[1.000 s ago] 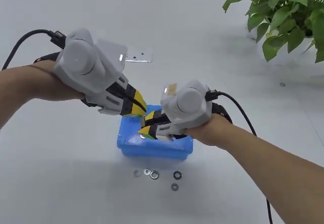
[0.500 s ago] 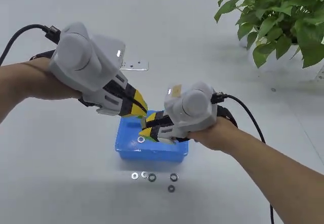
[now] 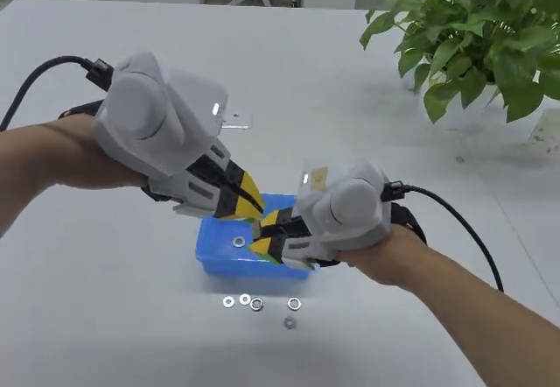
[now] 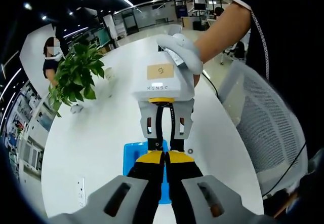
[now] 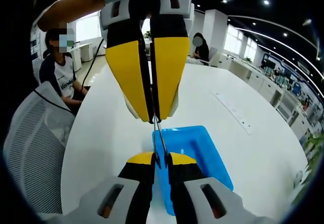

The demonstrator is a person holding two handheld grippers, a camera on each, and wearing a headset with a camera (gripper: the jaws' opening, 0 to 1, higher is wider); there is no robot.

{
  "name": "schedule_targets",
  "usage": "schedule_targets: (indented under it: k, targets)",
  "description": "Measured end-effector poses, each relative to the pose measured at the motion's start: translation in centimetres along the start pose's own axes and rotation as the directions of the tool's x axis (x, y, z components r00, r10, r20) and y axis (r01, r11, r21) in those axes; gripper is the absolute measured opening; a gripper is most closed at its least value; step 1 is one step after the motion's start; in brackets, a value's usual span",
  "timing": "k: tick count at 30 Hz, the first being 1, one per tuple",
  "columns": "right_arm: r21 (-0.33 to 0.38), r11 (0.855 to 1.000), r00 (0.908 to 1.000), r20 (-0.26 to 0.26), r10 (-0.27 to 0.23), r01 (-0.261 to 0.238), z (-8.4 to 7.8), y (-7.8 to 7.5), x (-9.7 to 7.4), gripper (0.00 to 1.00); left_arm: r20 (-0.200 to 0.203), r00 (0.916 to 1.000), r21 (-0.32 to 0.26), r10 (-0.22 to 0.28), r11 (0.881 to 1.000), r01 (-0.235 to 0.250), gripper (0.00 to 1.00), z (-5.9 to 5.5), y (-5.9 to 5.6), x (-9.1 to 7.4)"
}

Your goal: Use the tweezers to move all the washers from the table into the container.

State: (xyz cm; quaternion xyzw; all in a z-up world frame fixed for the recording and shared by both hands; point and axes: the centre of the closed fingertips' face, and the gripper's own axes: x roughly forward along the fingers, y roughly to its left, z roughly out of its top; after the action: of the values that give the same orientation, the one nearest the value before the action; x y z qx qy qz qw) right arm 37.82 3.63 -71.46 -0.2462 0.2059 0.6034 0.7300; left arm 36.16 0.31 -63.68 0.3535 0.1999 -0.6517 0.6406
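Note:
The blue container [image 3: 219, 263] sits on the white table [image 3: 105, 317], with one washer [image 3: 239, 242] lying inside it. Several more washers [image 3: 256, 304] lie on the table just in front of it. My left gripper [image 3: 255, 207] and right gripper [image 3: 262, 234] meet tip to tip above the container. In the right gripper view, thin metal tweezers [image 5: 156, 127] run from my right gripper [image 5: 161, 159] up into the yellow jaws of my left gripper [image 5: 153, 118]. Both grippers look shut on the tweezers. The tweezer tips are hidden.
A potted green plant [image 3: 472, 28] stands at the far right of the table. A small white plate [image 3: 234, 122] lies flat behind the left gripper. Black cables trail from both grippers. People sit at the table's far end in the right gripper view.
The head camera has tilted up, so the scene sits lower in the picture. Both grippers stay joined over the container, and the right one has dropped slightly toward it.

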Motion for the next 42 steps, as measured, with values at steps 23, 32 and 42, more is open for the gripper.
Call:
schedule_targets:
  k: [23, 32, 42]
  targets:
    - [0.011, 1.000, 0.9994, -0.035, 0.000, 0.001, -3.9, 3.6, -1.0, 0.11, 0.020, 0.9995, 0.005, -0.025, 1.000, 0.025, 0.05, 0.6, -3.7, 3.4]
    - [0.026, 1.000, 0.9984, -0.054, 0.015, -0.014, -5.5, 4.9, -0.7, 0.11, 0.016, 0.9984, -0.010, -0.054, 0.998, 0.054, 0.05, -0.1, -4.7, 4.8]
    - [0.026, 0.999, 0.9962, -0.083, 0.028, -0.026, -7.0, 5.8, -0.5, 0.11, 0.011, 0.9964, -0.023, -0.084, 0.996, 0.084, 0.05, -0.7, -5.6, 6.0]
